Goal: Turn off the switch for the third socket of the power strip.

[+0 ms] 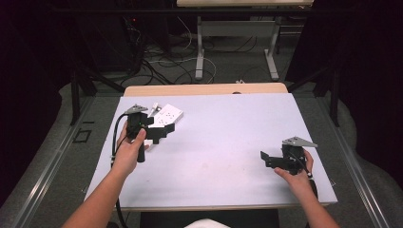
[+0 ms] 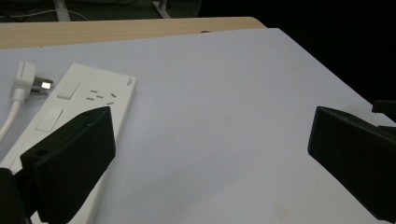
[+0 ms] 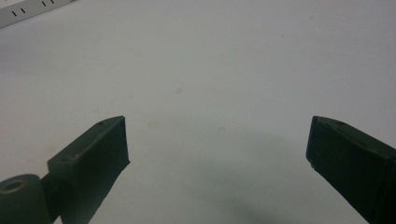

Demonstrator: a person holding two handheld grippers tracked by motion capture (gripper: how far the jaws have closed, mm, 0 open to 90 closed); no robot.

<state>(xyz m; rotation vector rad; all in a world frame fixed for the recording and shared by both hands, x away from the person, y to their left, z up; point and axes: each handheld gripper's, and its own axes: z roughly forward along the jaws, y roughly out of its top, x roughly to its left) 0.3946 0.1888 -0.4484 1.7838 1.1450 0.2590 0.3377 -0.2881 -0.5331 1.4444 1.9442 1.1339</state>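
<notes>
Table (image 1: 223, 156) is lying broad and rectangular under a smooth, matte, pale grey-white sheet, with a strip of light wood showing along its far edge; a few faint smudges are marking the surface in the right gripper view. White power strip (image 1: 167, 115) is resting flat near the table's far left corner, a slim, hard plastic block with square corners, flat rocker switches and small dark socket slots on its top face. In the left gripper view the power strip (image 2: 95, 100) is running under the left jaw, and whether the jaw is touching it cannot be told. White plug (image 2: 24, 80) with bright metal prongs is lying just beside the strip's far end, its rounded cord curving away toward the table's left edge.

Left gripper (image 1: 159, 130), black and blocky, is hovering over the near end of the strip with its jaws spread wide and nothing between them. Right gripper (image 1: 267, 159) is sitting well apart, near the table's right edge, its two chunky black jaws also standing wide over bare sheet, gripping nothing.
</notes>
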